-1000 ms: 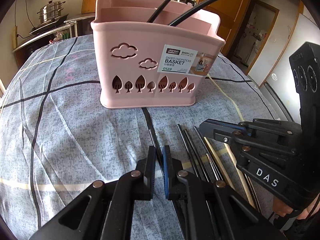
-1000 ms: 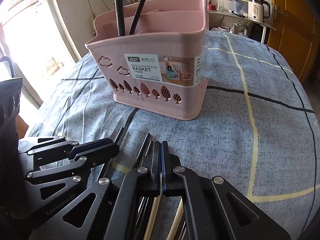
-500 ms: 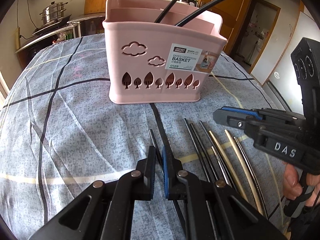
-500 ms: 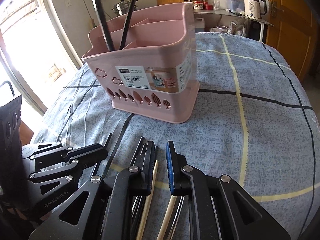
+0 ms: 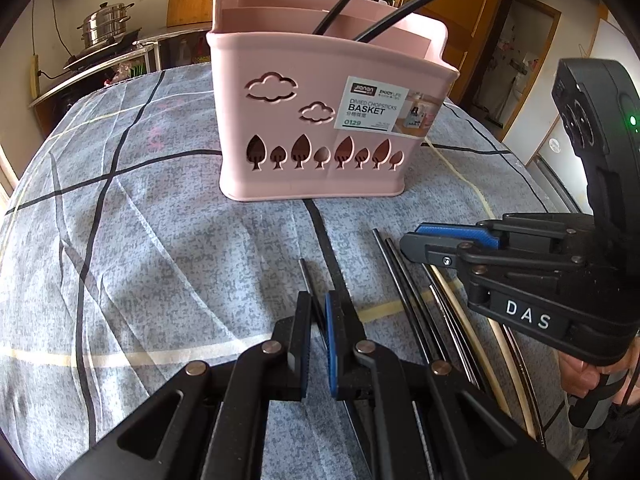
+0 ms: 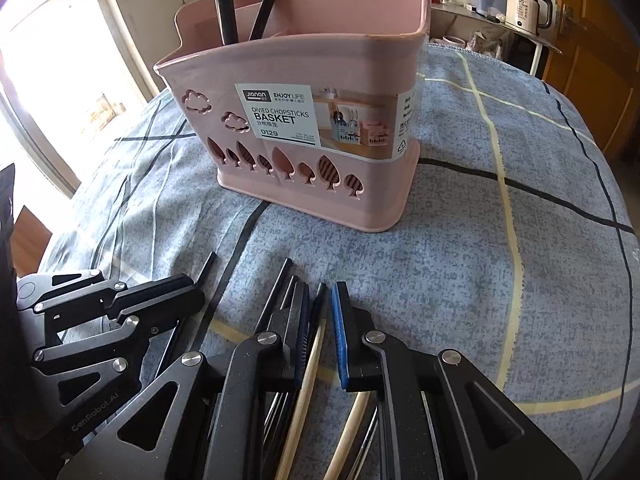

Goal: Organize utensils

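A pink divided chopsticks basket [image 5: 320,128] stands on the table, also in the right wrist view [image 6: 320,128], with two black utensil handles [image 5: 400,20] in it. Several black, steel and pale wooden chopsticks [image 5: 416,300] lie in front of it. My left gripper [image 5: 318,320] is low over one black chopstick [image 5: 306,276], jaws a narrow gap apart around it. My right gripper [image 6: 320,312] is open over the chopstick row, a black chopstick [image 6: 318,308] and a pale wooden chopstick [image 6: 308,368] between its fingers. The right gripper shows in the left wrist view [image 5: 452,244].
The table has a blue-grey cloth [image 5: 140,240] with dark and pale lines. A steel pot [image 5: 104,28] sits on a side counter at the back left. A kettle [image 6: 528,4] stands on a shelf at the back right. A wooden door [image 6: 592,60] is to the right.
My right gripper has opened from shut and come down over the chopsticks. My left gripper has drifted a little; the basket appears closer.
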Action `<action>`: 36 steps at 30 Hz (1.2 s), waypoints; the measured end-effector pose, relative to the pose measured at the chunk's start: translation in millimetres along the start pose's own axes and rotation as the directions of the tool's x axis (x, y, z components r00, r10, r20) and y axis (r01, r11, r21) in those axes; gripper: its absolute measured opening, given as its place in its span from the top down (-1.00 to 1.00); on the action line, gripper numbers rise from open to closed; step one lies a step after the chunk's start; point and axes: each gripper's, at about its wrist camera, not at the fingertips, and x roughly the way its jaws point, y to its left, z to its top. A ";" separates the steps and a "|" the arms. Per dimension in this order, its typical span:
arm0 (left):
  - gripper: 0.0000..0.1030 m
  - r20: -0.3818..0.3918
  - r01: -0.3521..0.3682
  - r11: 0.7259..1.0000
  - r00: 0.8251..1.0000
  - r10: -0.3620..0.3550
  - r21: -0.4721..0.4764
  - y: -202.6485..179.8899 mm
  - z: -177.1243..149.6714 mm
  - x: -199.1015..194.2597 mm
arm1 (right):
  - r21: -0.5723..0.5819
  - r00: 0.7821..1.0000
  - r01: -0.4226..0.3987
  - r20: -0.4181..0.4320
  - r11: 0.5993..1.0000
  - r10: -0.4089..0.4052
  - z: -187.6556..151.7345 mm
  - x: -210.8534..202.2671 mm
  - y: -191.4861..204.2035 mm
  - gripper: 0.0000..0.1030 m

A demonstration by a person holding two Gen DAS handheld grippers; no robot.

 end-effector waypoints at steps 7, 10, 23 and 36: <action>0.86 -0.010 0.009 1.000 1.000 -0.009 0.004 -2.6 4.4 2.8 | -0.034 1.000 0.029 0.004 0.999 -0.029 0.0 2.3 9.4 0.89; 0.86 -0.007 0.019 1.000 1.000 -0.019 -0.006 -1.6 5.9 0.9 | -0.015 1.000 0.013 0.028 1.000 -0.013 -1.7 -6.4 3.6 0.89; 0.88 0.131 0.048 0.999 0.990 -0.050 0.018 -8.5 18.3 -63.2 | 0.000 0.968 -0.017 0.250 1.000 0.017 7.6 -94.2 6.0 0.90; 0.90 0.322 0.003 0.996 0.946 -0.033 0.093 -16.7 46.4 -146.1 | -0.010 0.880 -0.011 0.476 1.000 0.014 9.9 -184.7 11.1 0.92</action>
